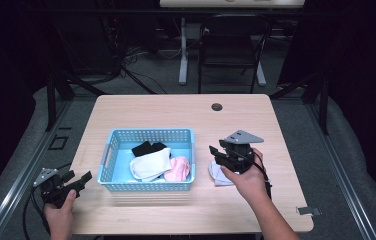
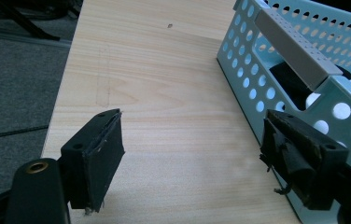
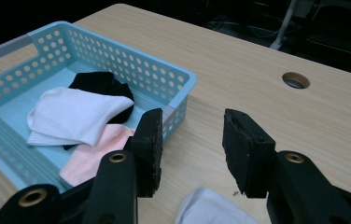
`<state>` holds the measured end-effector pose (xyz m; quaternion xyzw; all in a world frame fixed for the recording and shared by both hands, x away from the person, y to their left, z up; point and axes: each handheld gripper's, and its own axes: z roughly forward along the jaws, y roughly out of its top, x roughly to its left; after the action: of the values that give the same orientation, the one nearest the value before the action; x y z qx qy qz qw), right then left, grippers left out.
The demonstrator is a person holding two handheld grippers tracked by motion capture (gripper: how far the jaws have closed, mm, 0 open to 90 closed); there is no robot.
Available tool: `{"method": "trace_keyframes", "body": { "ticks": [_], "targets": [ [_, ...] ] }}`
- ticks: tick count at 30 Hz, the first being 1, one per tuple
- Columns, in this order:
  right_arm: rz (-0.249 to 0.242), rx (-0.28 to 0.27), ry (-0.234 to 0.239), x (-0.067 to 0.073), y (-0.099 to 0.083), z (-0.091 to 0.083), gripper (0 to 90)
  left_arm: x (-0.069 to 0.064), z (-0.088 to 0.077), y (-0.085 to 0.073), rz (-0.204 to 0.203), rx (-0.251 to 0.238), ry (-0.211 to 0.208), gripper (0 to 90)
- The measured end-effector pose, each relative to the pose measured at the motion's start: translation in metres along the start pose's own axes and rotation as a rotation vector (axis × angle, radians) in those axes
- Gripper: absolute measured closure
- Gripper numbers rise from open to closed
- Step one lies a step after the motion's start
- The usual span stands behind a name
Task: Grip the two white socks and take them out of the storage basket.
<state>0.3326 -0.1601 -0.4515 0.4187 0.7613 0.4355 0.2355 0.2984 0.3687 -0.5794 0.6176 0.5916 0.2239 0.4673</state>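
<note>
Beside the blue basket [image 1: 148,135], on its right, the right gripper [image 1: 217,154] hangs just above a pale grey sock [image 1: 217,172] that lies alone on the bench [image 1: 176,107]; its fingers [image 3: 150,140] are apart with nothing between them, and in the right gripper view the sock [image 3: 211,207] shows low between them, so I judge the hand is placed there to come down and take this sock; the fingers point toward the basket, which would make the carry into it short. On the other side of the basket, near its left wall, the left gripper [image 1: 78,180] rests low over the bench with its fingers [image 2: 101,154] also wide apart and holding nothing; one finger stands just beside the basket's wall [image 2: 257,93], perhaps ready to steady it. Inside the basket lie a black sock [image 3: 100,84] toward the far wall, a white sock [image 3: 73,116] partly over it, and a pink sock [image 3: 94,156] toward the near right corner; the three overlap, and the left half of the basket's floor is bare.
</note>
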Motion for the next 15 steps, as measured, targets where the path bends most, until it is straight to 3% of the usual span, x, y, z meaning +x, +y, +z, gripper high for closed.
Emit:
{"method": "trace_keyframes", "body": {
  "ticks": [3,8,15],
  "targets": [
    [-0.006,0.020,0.011,0.005,0.010,0.004,61.3,0.000,0.000,0.000,0.000,0.000,0.000,21.0],
    [0.037,0.064,0.050,0.012,0.029,0.011,67.7,0.000,0.000,0.000,0.000,0.000,0.000,21.1],
    [0.046,0.155,0.105,0.027,0.049,0.033,69.6,0.000,0.000,0.000,0.001,-0.001,-0.001,21.1]
  ]
}}
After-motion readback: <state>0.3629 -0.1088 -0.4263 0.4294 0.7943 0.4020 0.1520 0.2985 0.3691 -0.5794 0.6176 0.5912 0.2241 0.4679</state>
